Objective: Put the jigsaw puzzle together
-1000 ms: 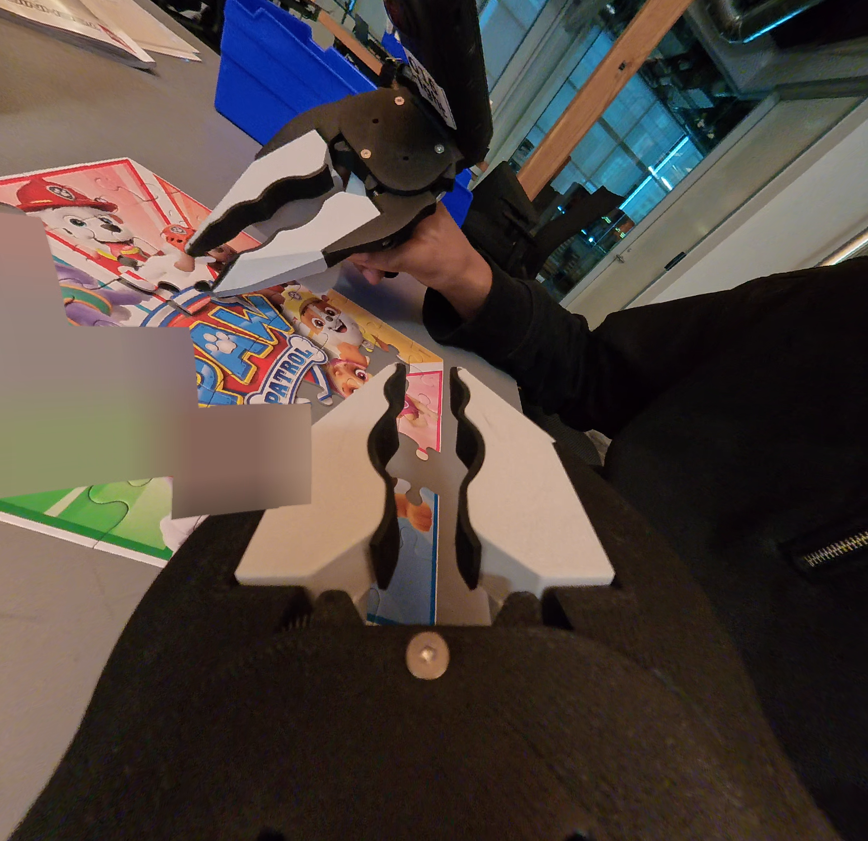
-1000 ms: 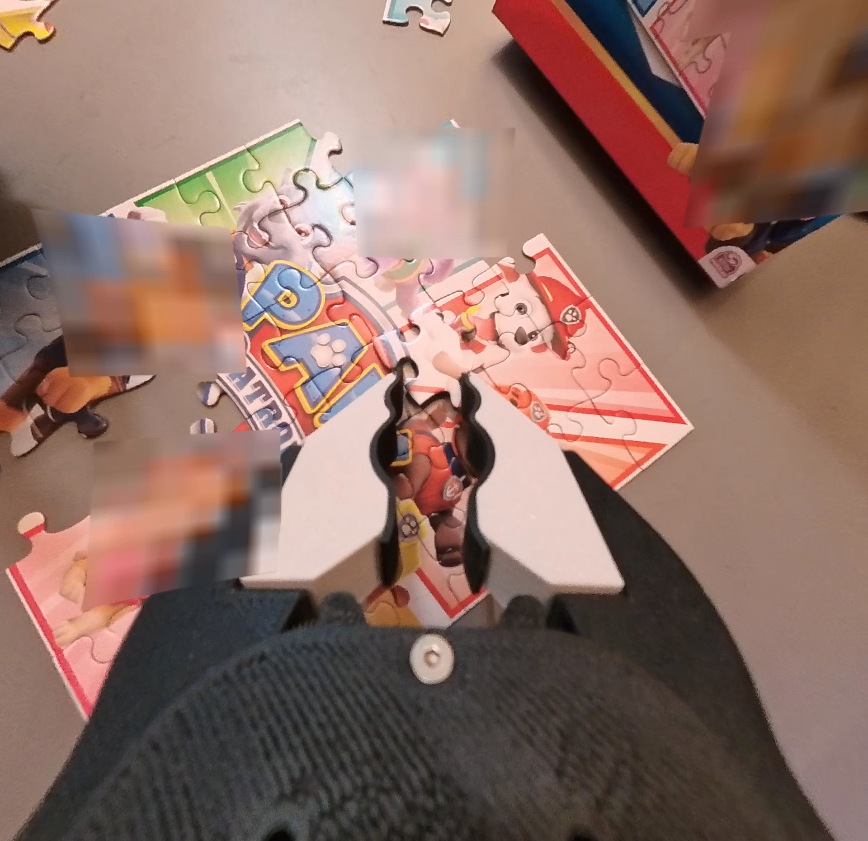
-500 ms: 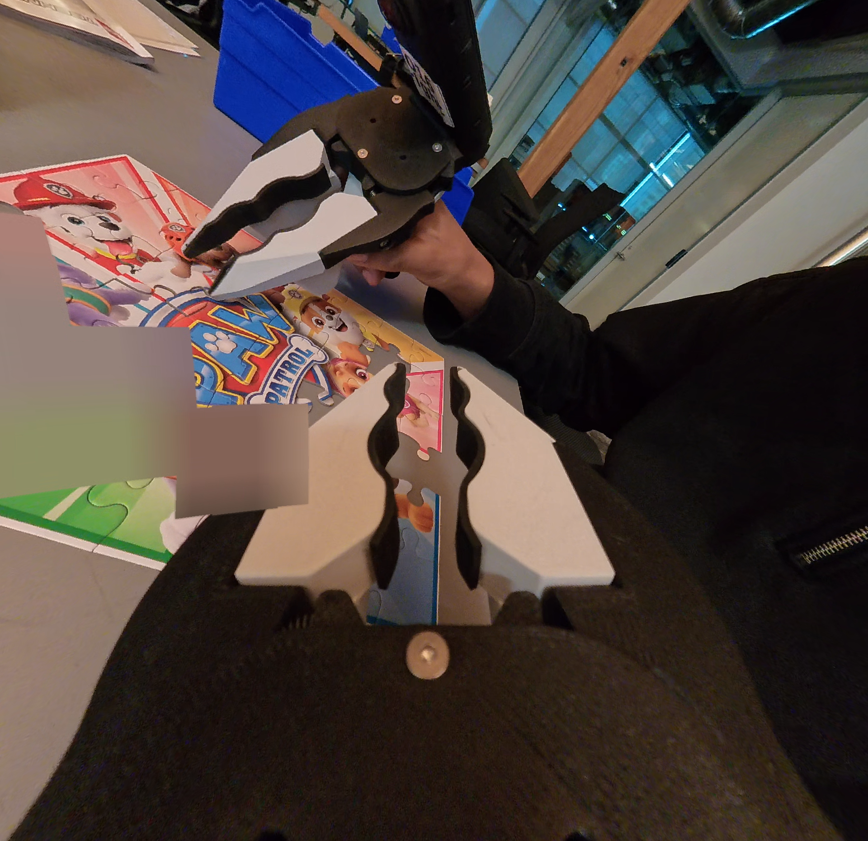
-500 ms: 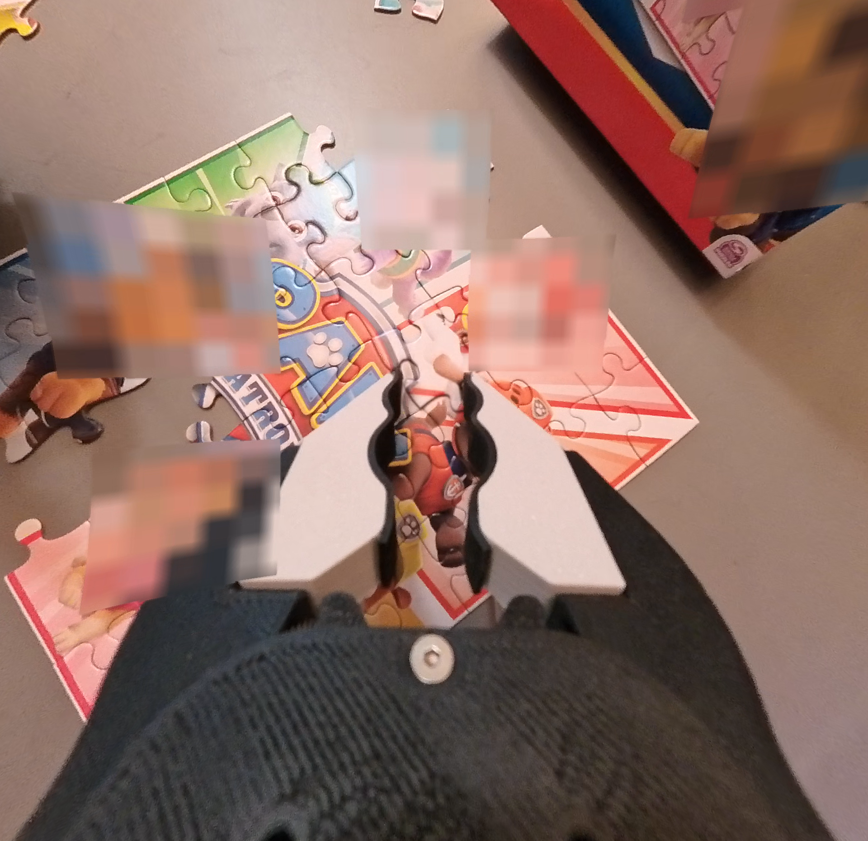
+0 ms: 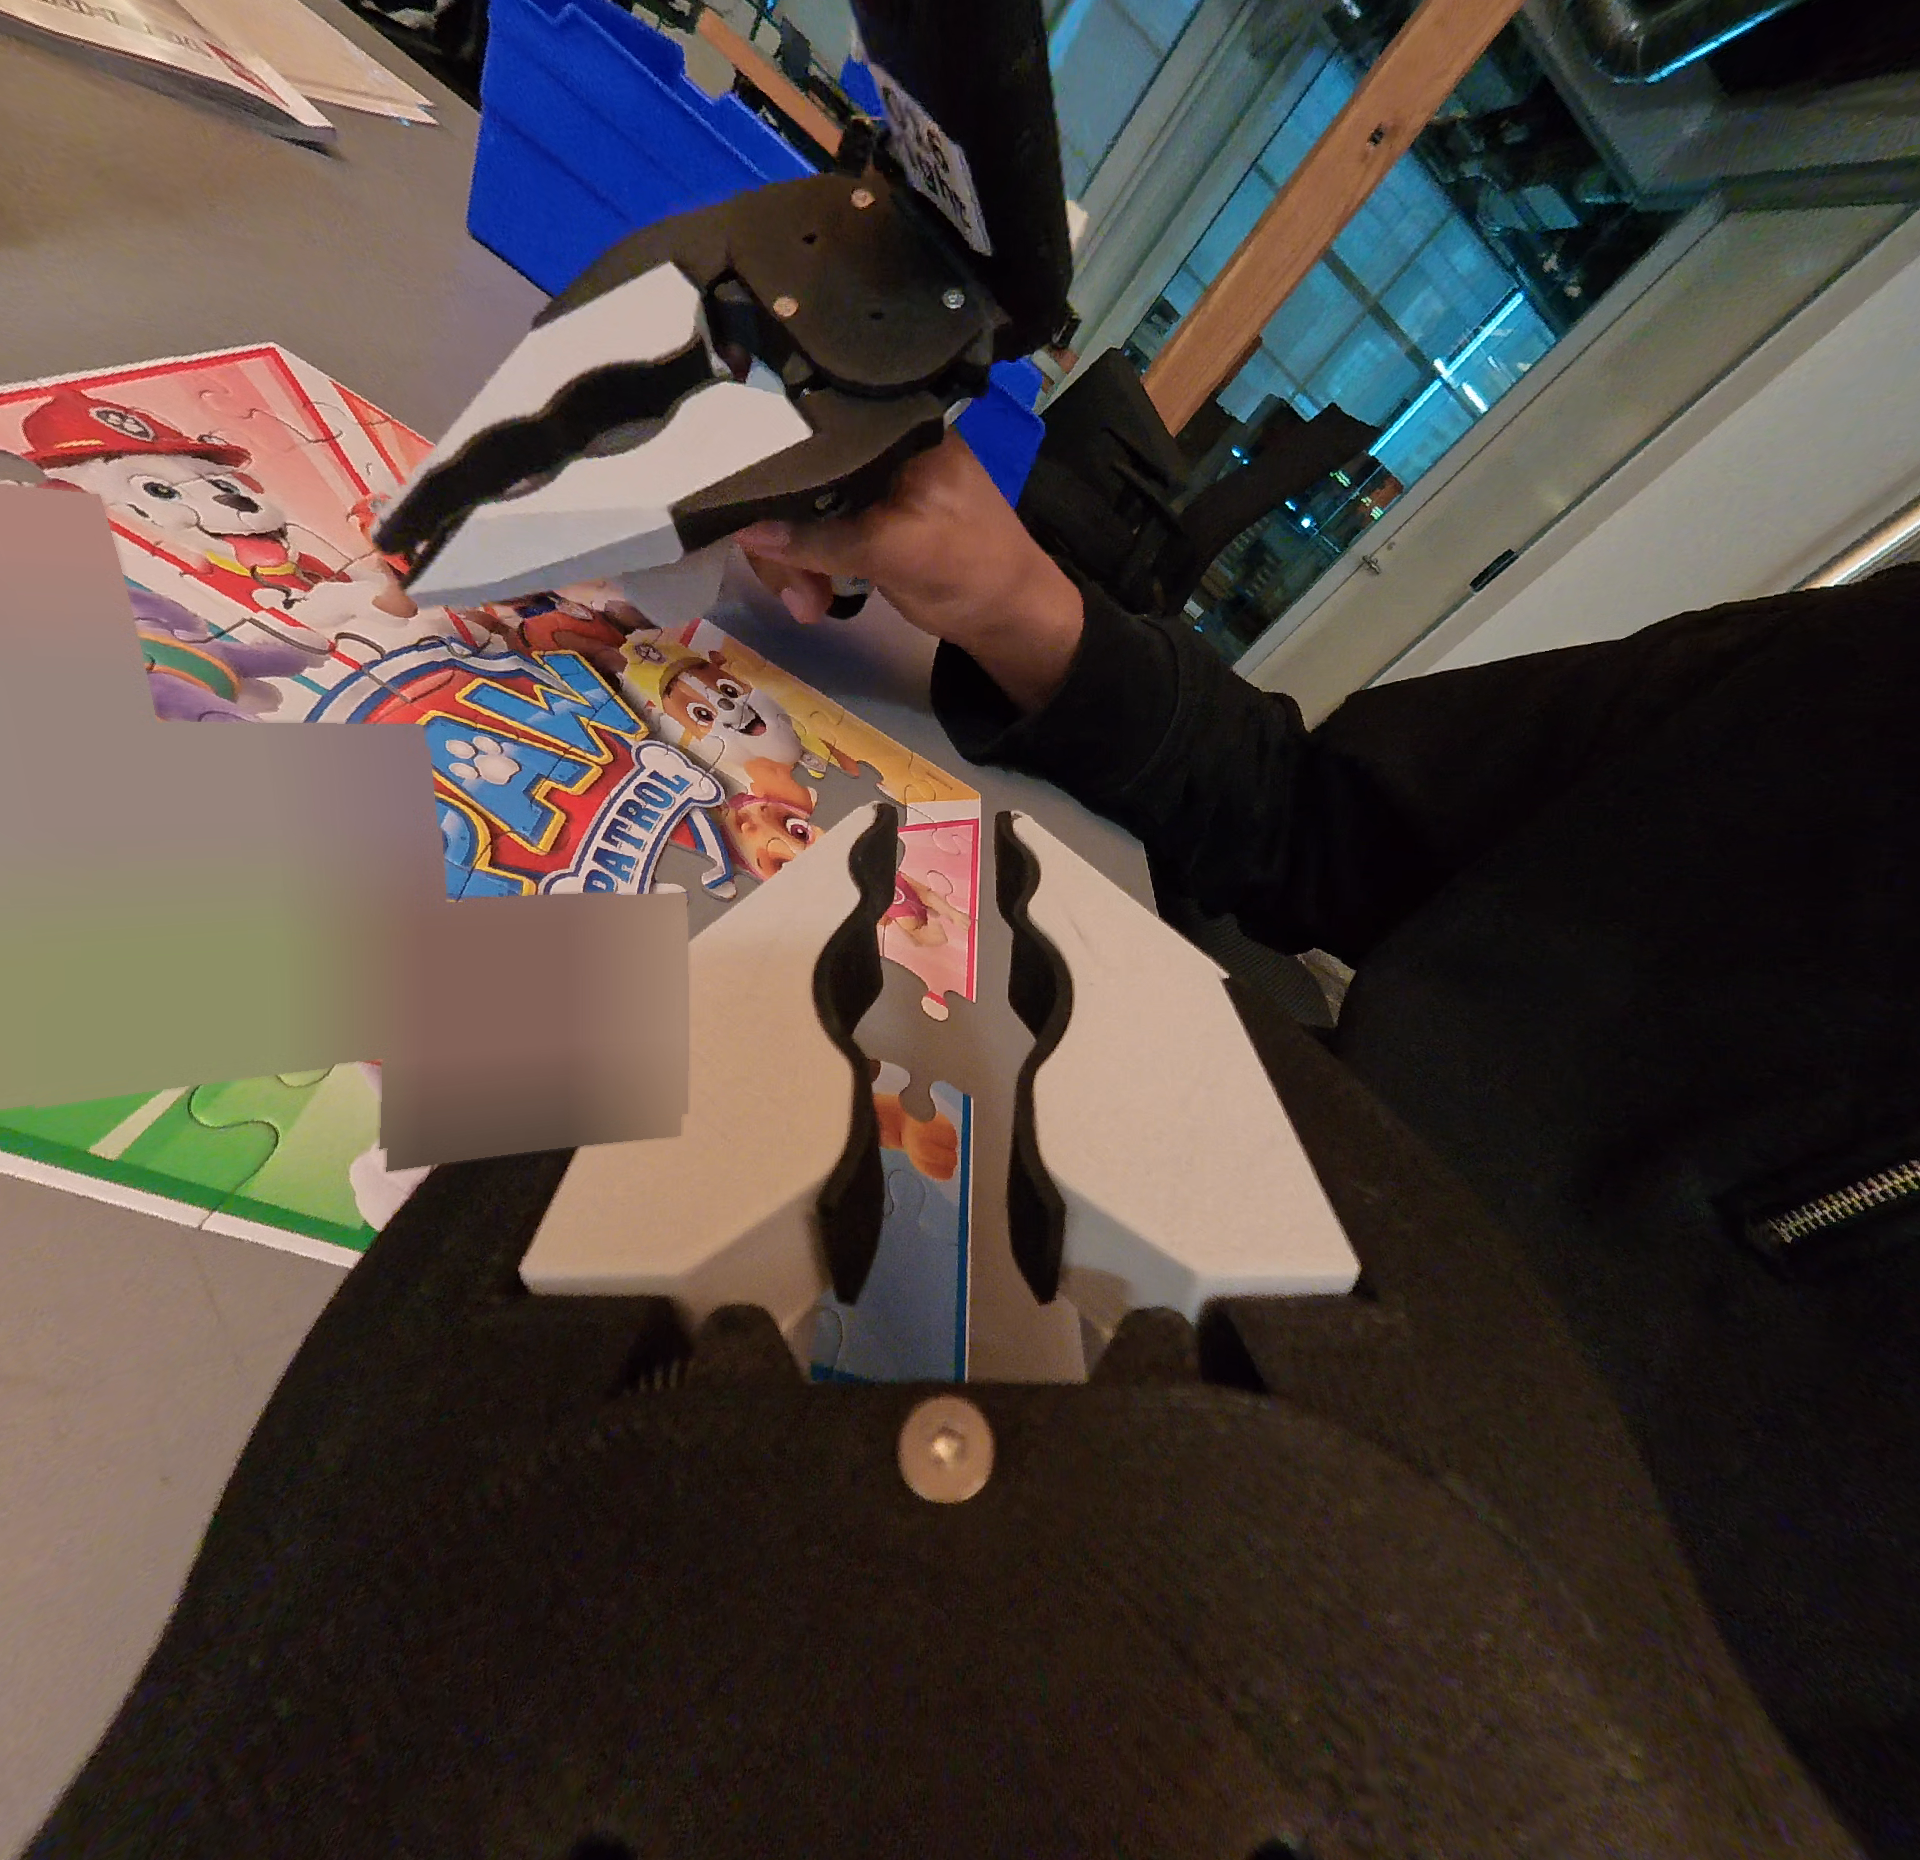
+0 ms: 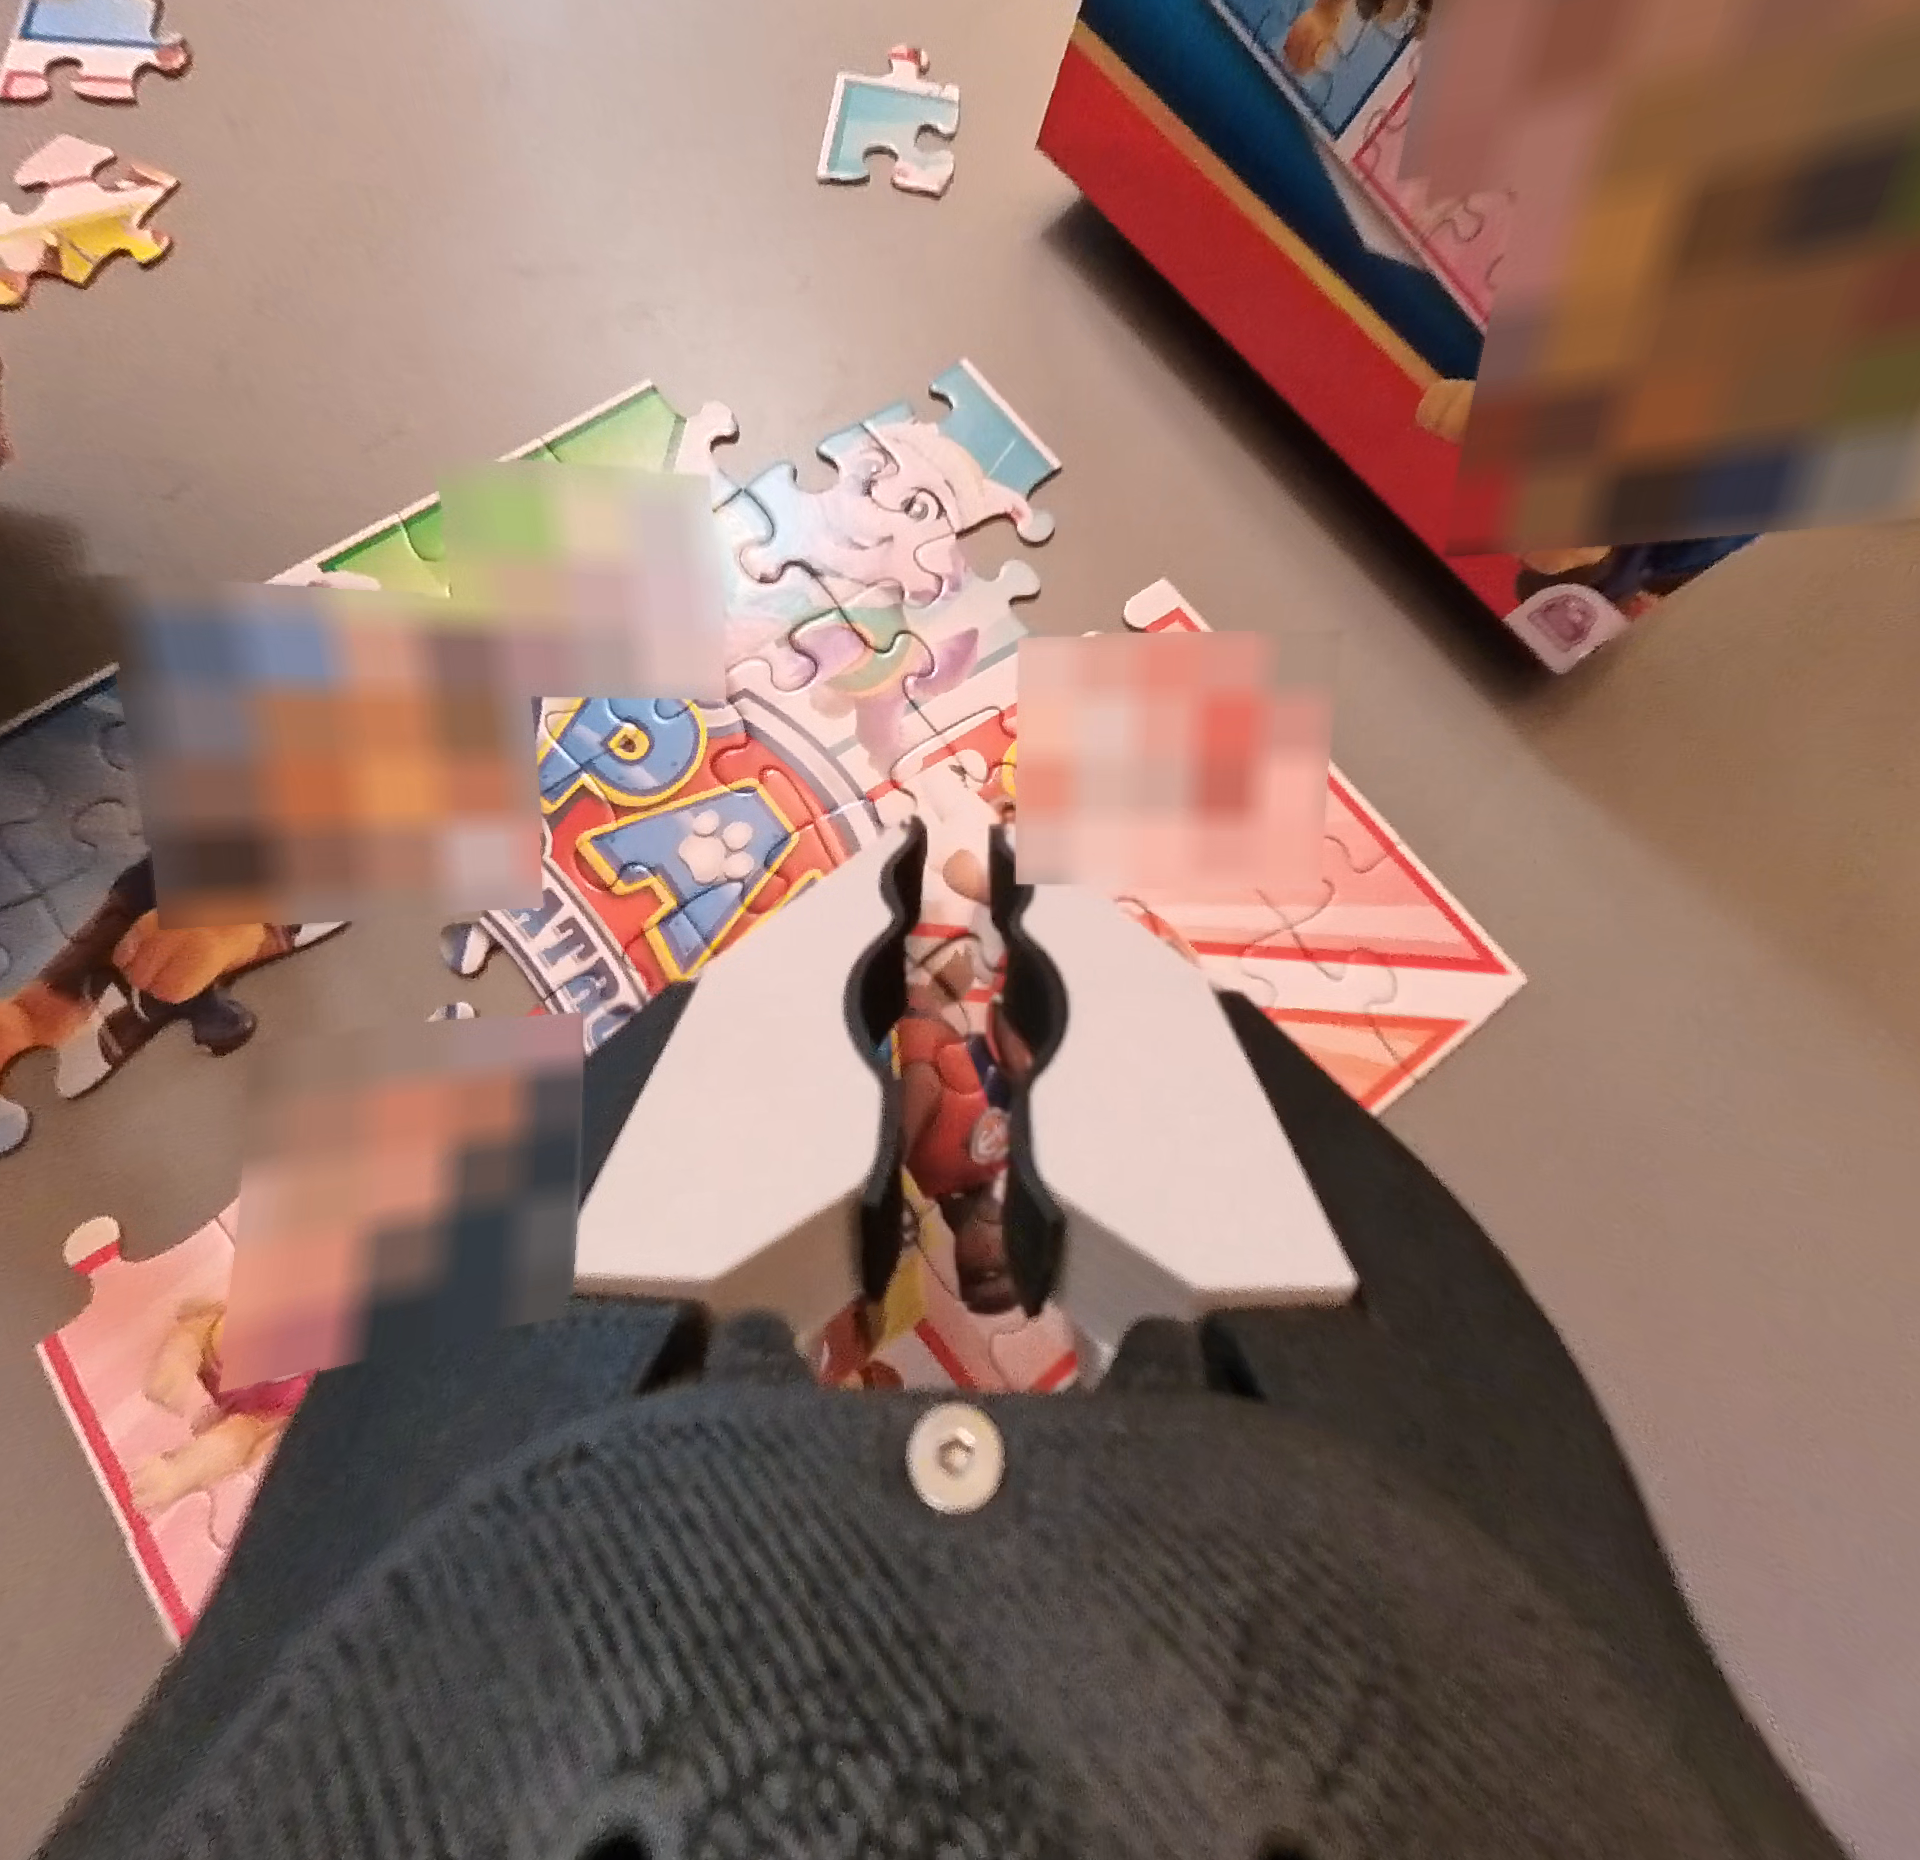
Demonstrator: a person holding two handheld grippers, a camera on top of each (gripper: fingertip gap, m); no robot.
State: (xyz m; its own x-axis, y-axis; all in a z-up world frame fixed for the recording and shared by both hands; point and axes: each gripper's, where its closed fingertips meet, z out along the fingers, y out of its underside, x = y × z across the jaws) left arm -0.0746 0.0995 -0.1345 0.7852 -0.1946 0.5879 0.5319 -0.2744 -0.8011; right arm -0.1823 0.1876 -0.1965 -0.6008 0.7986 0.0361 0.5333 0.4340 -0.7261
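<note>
Grey table point(image 6: 1558, 979), three loose pieces point(image 6: 888, 122)

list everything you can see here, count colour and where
jigsaw puzzle: one, partly assembled, multicoloured cartoon picture, flat on the table under both grippers
loose puzzle pieces: three in view, pale blue, pink and yellow, on the table beyond the puzzle
puzzle box: one, red and blue, far right of the puzzle
bin: one, blue, at the far table edge
papers: a few, white, far left corner
table: one, grey
left gripper: white fingers, black pads, jaws apart with nothing between them, over the puzzle's pink corner
right gripper: white fingers, black pads, jaws narrowly apart, tips down at the puzzle's red and white part; grasp unclear
hand: one, black sleeve, holding the right gripper
</note>
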